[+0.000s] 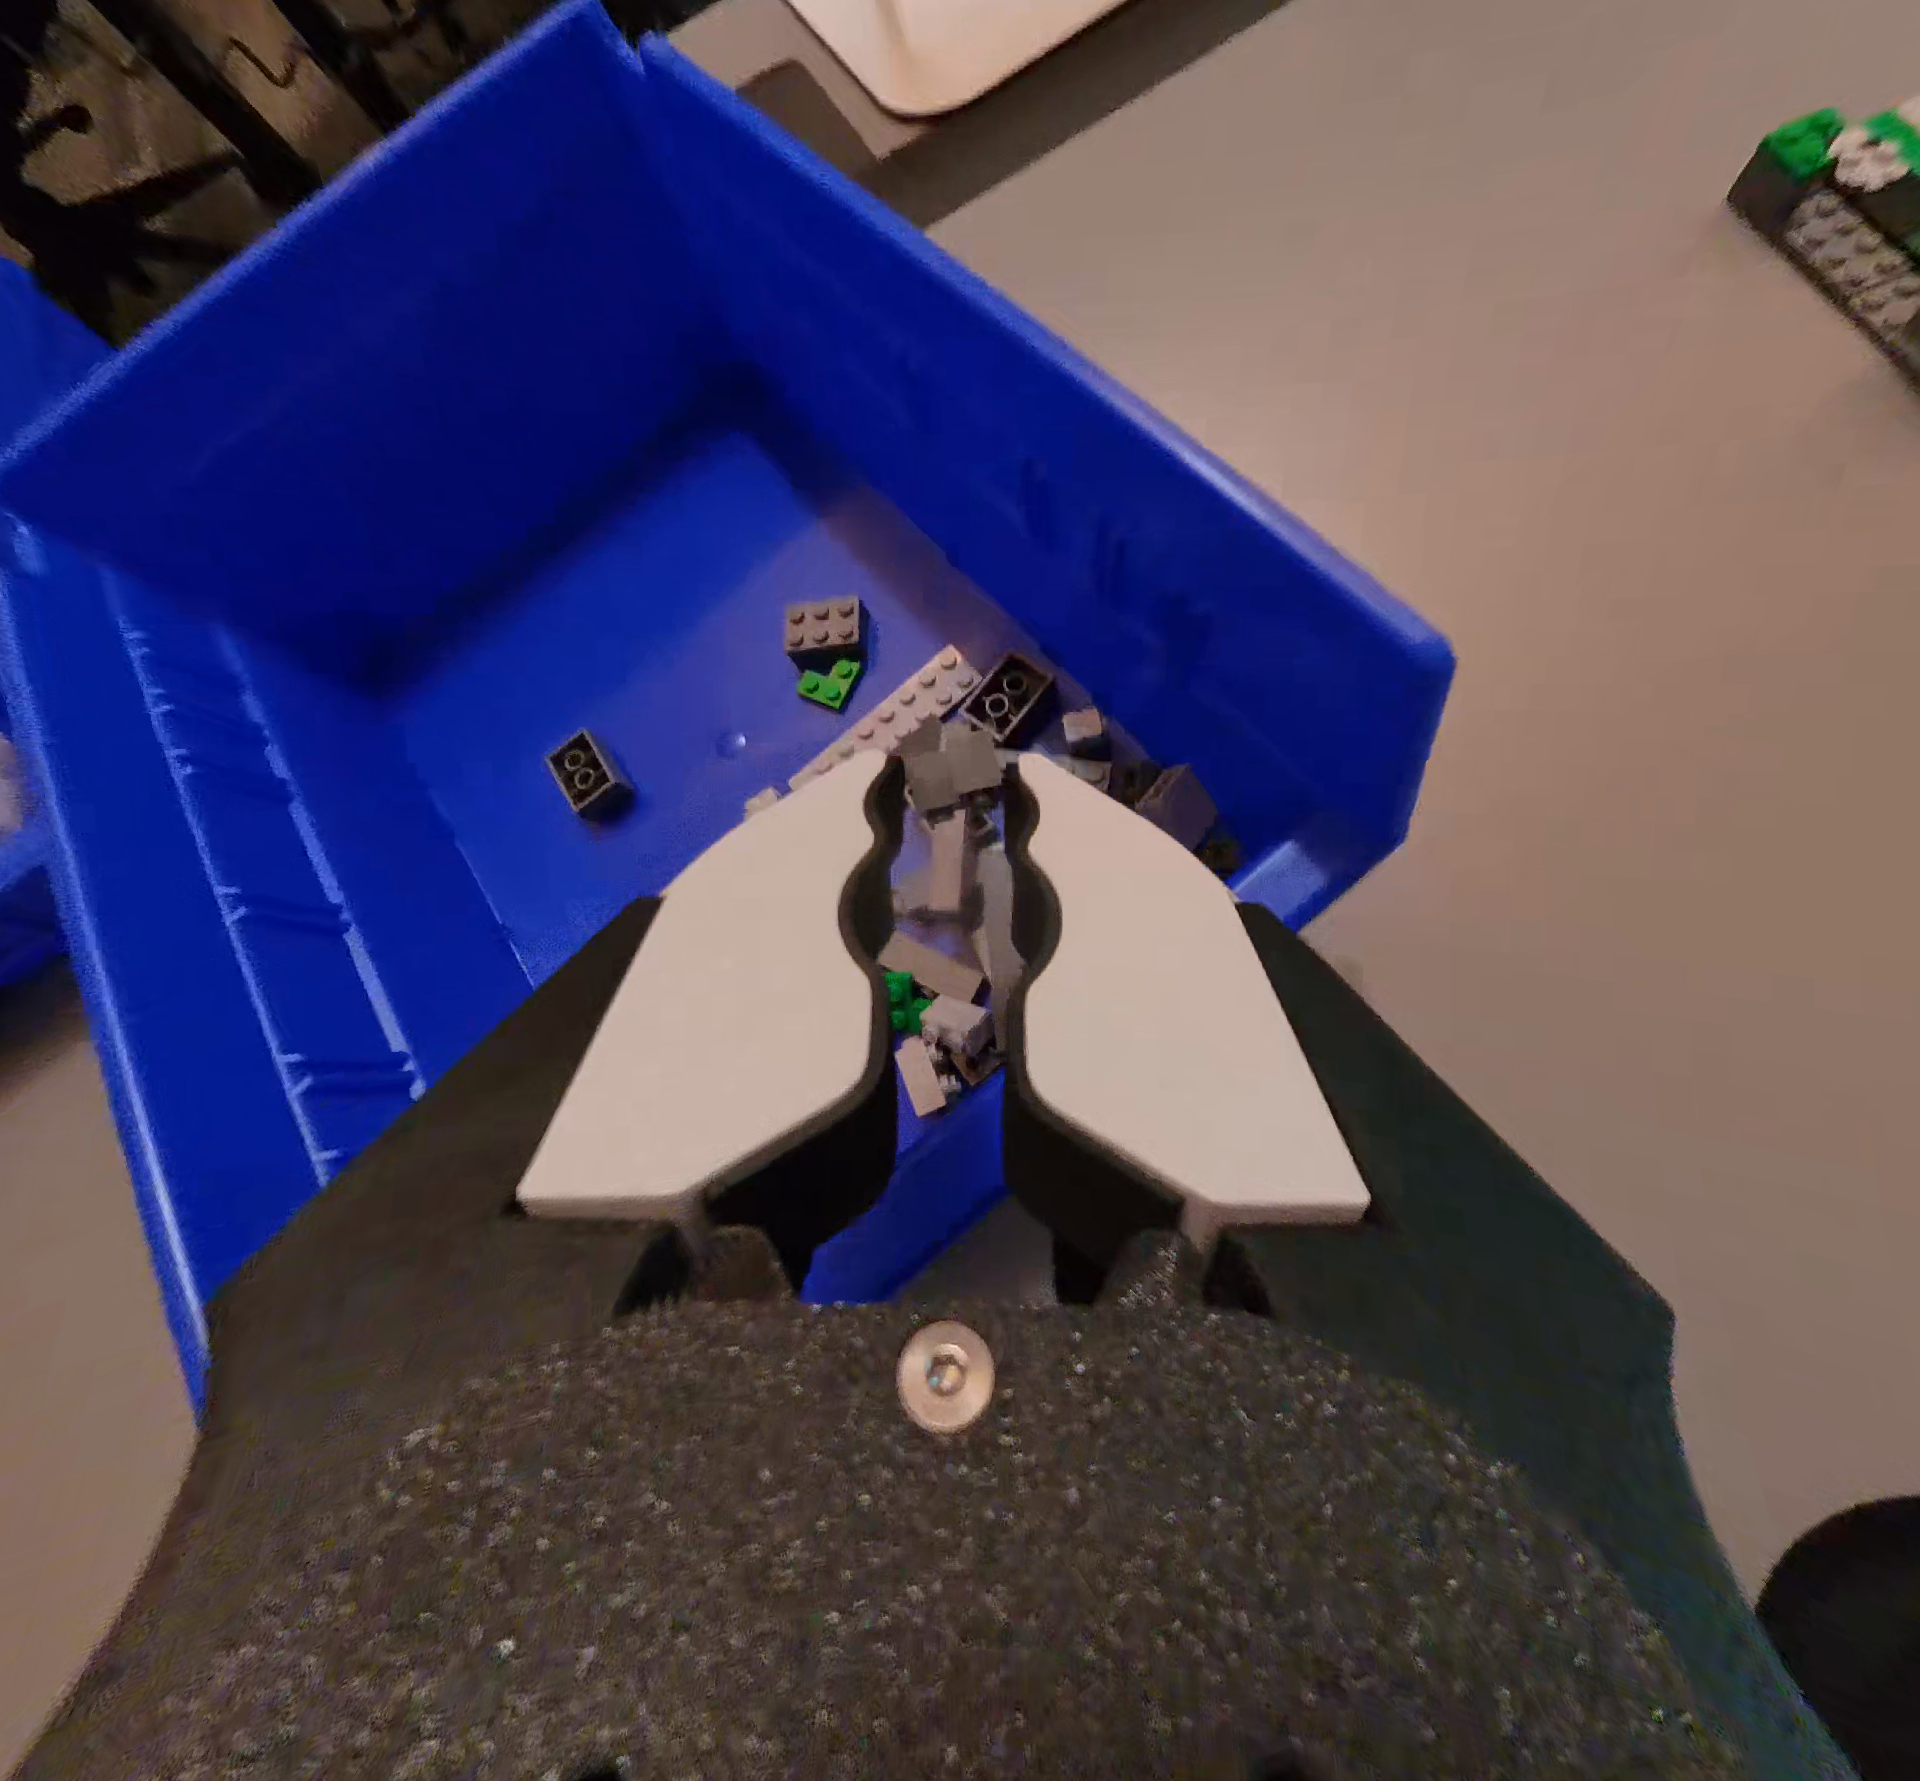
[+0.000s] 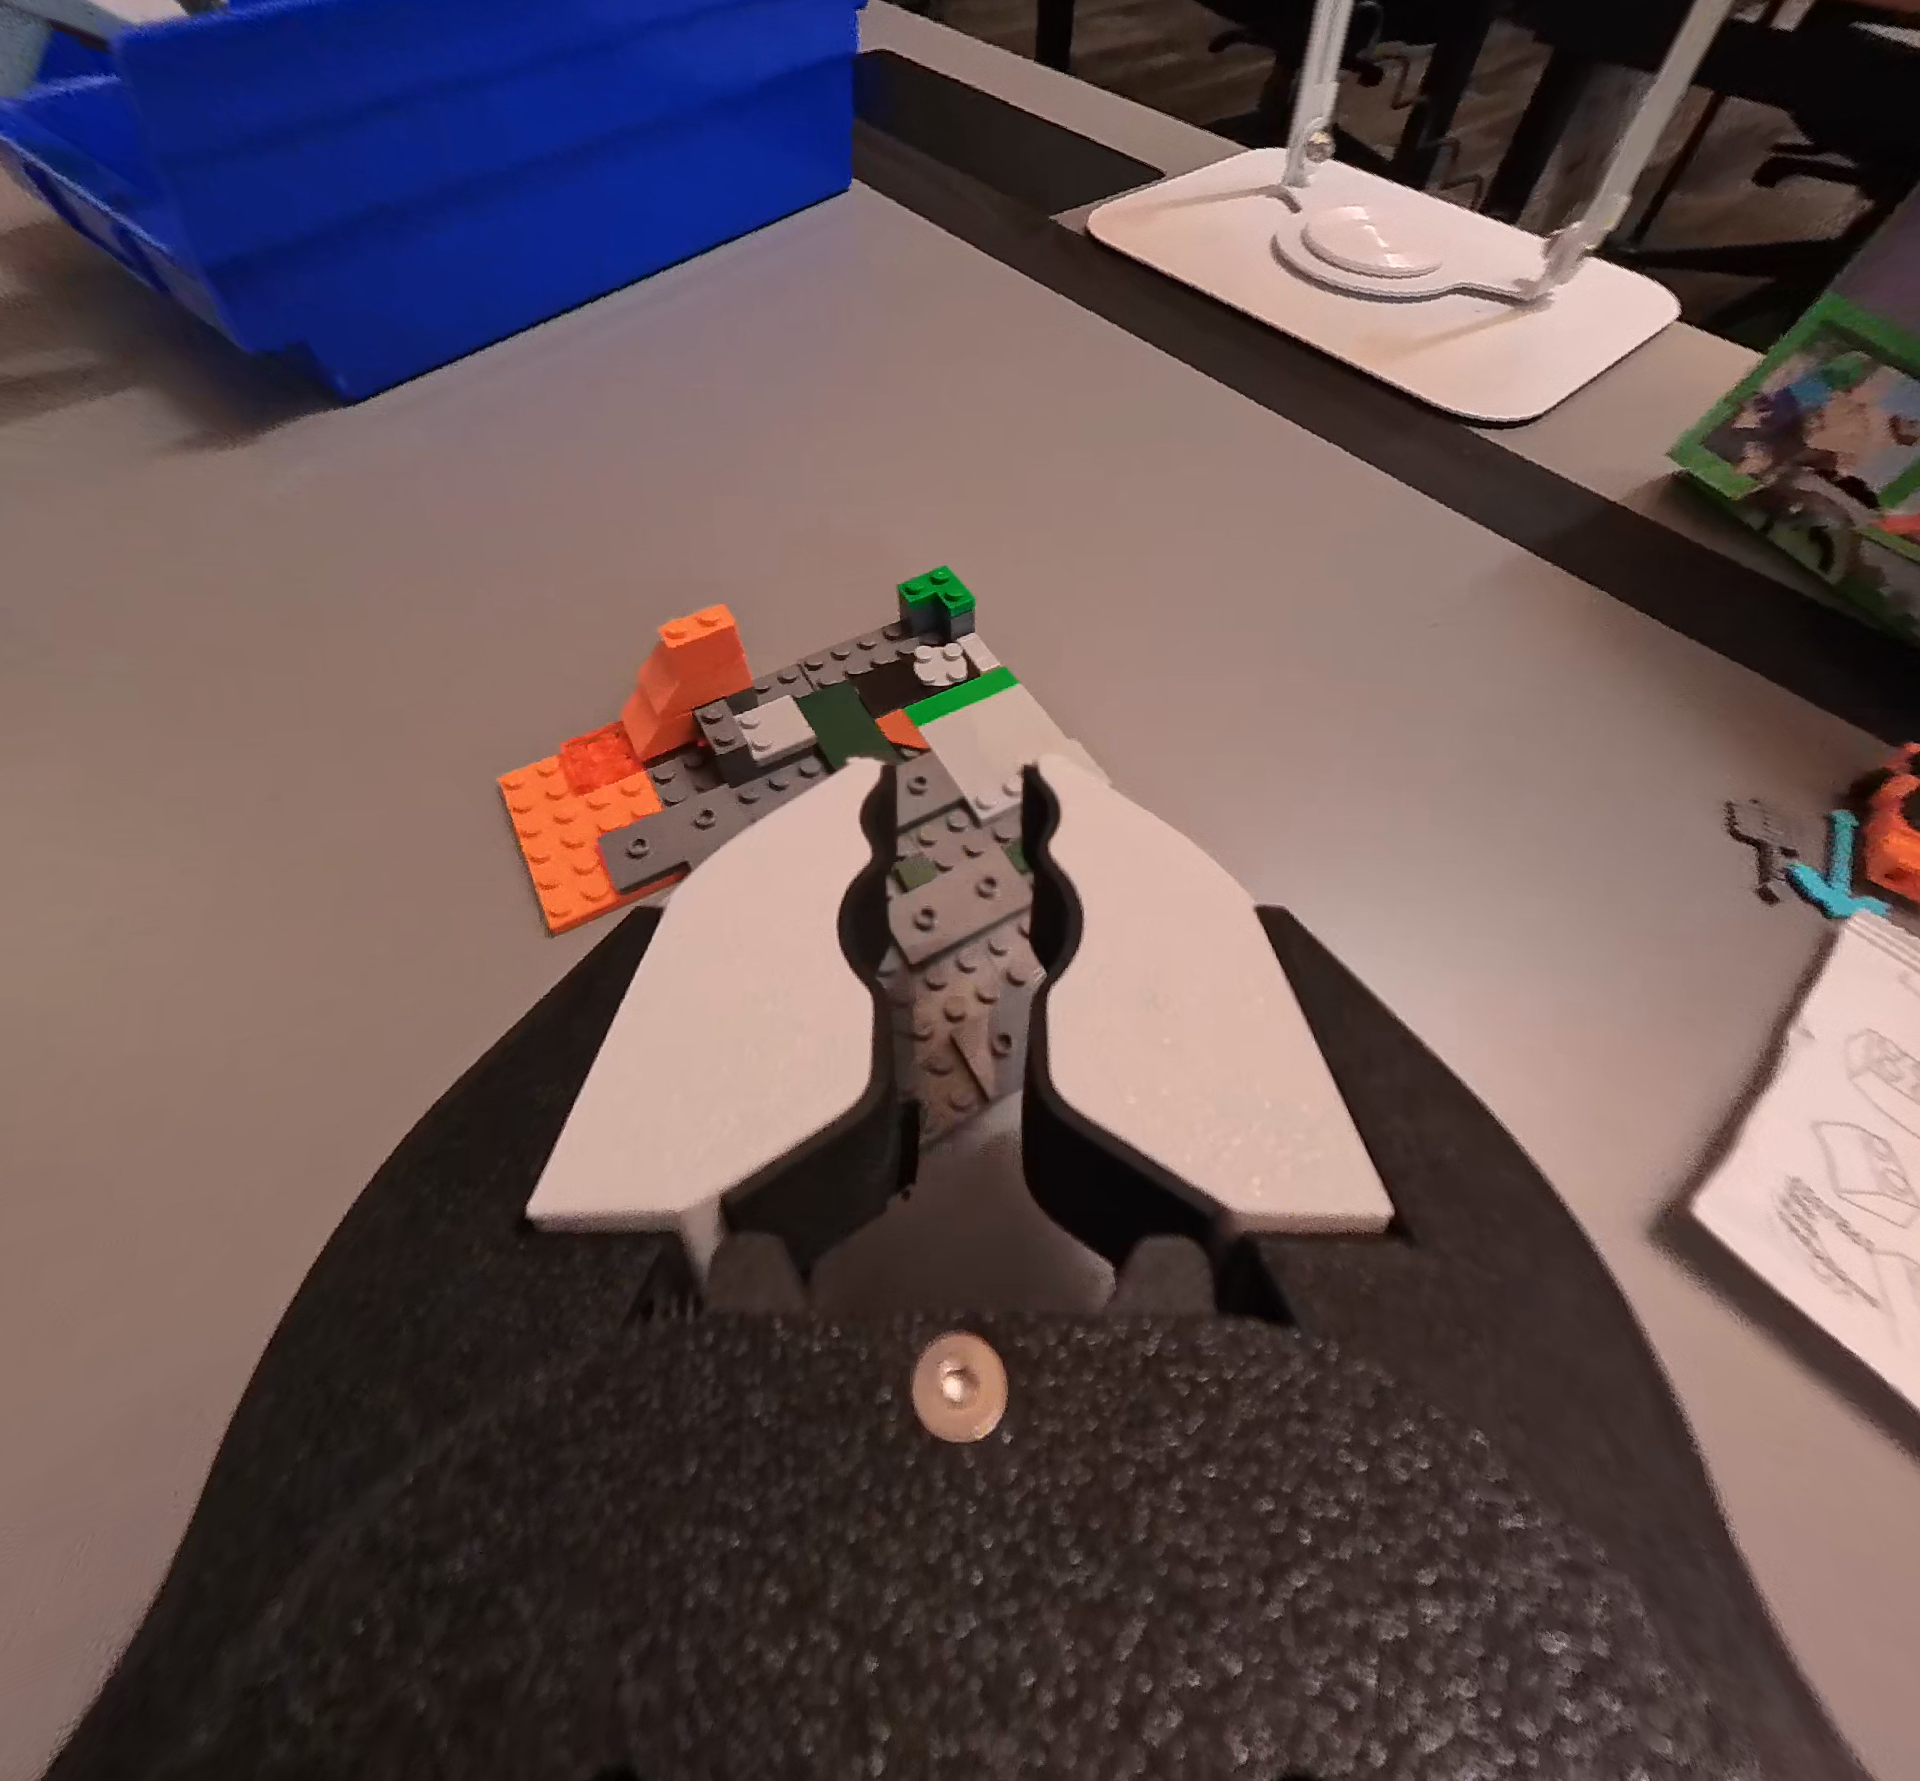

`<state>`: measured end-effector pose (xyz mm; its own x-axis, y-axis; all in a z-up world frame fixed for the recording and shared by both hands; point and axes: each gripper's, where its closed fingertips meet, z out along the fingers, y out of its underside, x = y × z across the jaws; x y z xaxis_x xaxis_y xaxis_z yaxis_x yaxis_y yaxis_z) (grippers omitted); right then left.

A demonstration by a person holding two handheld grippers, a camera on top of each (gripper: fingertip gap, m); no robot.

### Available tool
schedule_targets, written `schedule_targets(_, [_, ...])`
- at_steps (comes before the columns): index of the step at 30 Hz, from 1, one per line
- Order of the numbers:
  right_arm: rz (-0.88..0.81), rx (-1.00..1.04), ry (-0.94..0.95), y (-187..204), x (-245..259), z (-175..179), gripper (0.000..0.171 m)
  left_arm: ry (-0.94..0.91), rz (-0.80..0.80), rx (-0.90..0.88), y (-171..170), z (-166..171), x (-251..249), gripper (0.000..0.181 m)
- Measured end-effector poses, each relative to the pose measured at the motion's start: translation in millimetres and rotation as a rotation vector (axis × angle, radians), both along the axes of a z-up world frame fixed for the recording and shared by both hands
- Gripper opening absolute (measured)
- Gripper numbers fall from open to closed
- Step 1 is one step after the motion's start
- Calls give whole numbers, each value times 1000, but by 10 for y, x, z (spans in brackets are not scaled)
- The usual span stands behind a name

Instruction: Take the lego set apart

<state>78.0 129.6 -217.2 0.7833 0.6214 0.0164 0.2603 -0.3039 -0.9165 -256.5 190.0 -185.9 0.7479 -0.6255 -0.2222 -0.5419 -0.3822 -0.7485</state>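
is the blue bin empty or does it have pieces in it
Not empty. The blue bin holds loose lego pieces on its floor, mostly gray with some black and green, piled toward one corner.

Bare grey table [image 2: 312, 588] lies open to the left of and before the lego set [image 2: 790, 744] | blue bin [image 2: 499, 173] walls off the far left | lamp base [image 2: 1382, 277] blocks the far edge | booklet [image 2: 1829, 1160] and small toys [image 2: 1860, 848] crowd the right | bin [image 1: 364, 443] open-topped, loose bricks [image 1: 935, 796] on its floor
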Motion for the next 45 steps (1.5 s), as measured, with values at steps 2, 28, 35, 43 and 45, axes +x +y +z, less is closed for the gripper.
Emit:
schedule_targets(2, [21,-2,-9,-16,-62,-17,22,14,-11,-26,-25,-60,-5,24])
schedule_targets(28, [463,-160,-115,-236,-983,-207,17,-304,-740,-47,-1270,-96,1963,28])
schedule_targets(35, [693,-60,-90,-648,-1216,-46,17,-269,-829,-102,-1321,-428,2194,32])
schedule_targets(43, [791,-64,-13,-845,-1288,8,17,-251,-923,-72,-1511,-421,2185,26])
schedule_targets(45, [804,-97,-7,-871,-1292,-4,17,-260,-934,-85,-1539,-433,2179,26])
